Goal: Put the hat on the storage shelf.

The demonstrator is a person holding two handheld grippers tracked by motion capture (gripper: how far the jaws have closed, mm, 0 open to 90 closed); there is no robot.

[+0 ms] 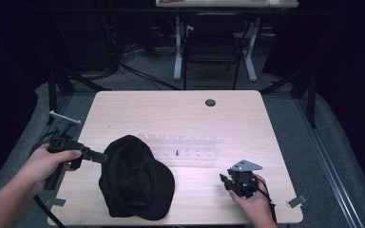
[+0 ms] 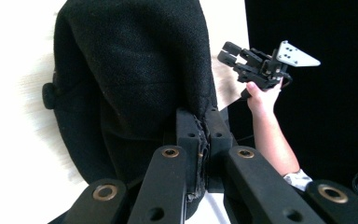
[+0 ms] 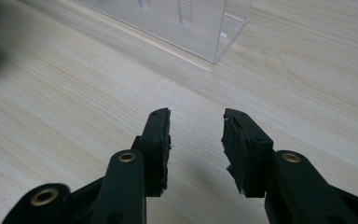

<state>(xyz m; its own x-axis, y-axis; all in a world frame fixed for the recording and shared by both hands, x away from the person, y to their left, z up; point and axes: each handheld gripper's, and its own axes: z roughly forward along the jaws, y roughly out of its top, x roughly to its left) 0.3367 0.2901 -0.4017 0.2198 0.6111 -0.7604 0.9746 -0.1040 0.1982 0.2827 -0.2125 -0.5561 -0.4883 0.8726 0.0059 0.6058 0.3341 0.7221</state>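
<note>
1. I am at a pale wooden table (image 1: 180, 107), holding a two-jaw gripper in each hand. My forearms come in from the near edge.

2. A black cap (image 1: 135, 178) lies on the near left part of the table, close to the front edge. It rests with its hollow side up, so the inside of the crown faces the high camera.

3. The cap's long axis runs on a diagonal, from its far-left end down toward its near-right end. I cannot tell for certain which end is the brim.

4. My left gripper (image 1: 105, 157) reaches in from the left. Its jaws are pressed together on the cap's far-left rim. In the left gripper view, the fabric edge of the cap (image 2: 135, 70) is pinched between the two black jaws.

5. My right gripper (image 1: 225, 181) is over the near right part of the table, well apart from the cap. Its jaws stand apart with nothing between them, pointing toward the table's middle.

6. A clear plastic rack (image 1: 183, 147) lies at the table's middle, just beyond the cap. In the right gripper view, the rack's corner (image 3: 223, 32) lies ahead of the parted jaws.
</note>
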